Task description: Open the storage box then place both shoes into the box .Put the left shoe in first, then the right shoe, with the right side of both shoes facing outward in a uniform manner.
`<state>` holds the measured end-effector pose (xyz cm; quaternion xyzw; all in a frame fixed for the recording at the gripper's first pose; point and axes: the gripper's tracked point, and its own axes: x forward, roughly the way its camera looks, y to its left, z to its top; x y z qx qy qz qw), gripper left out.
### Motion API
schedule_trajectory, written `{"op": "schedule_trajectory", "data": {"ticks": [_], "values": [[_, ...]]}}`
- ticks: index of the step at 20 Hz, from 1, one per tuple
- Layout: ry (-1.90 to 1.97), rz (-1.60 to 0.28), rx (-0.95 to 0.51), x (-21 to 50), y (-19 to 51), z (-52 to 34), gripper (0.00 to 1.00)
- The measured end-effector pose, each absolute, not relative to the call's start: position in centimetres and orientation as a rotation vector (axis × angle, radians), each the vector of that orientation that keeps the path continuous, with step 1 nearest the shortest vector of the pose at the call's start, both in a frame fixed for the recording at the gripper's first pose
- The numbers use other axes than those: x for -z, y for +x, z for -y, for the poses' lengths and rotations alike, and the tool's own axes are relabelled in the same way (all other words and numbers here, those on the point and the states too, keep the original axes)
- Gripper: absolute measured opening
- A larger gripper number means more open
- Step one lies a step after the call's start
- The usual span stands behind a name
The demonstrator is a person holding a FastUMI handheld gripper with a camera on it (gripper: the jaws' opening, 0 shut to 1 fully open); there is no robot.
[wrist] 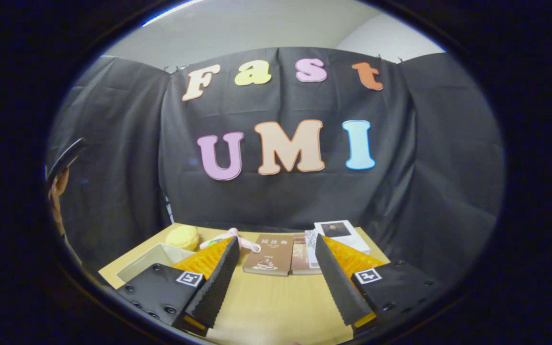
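My gripper [276, 249] is held above a wooden table [276, 302], its two fingers spread wide with nothing between them. To the left, partly hidden behind the left finger [216, 282], lies a pale open box or tray [146, 261] near the table's left edge. I can make out no shoes from here.
Just ahead of the fingers lie a brown book [270, 256] and further books [304, 254] side by side, with a white book [343, 235] beyond the right finger. A round yellow object [183, 237] and a pink-and-white item [237, 239] sit at the far left. A person stands at the left.
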<state>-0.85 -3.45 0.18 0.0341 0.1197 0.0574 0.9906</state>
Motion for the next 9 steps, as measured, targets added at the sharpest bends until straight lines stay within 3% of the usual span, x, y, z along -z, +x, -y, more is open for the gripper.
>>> {"op": "schedule_trajectory", "data": {"ticks": [9], "values": [[0.082, -0.181, -0.104, -1.7, 0.2, 4.5, 0.98]]}}
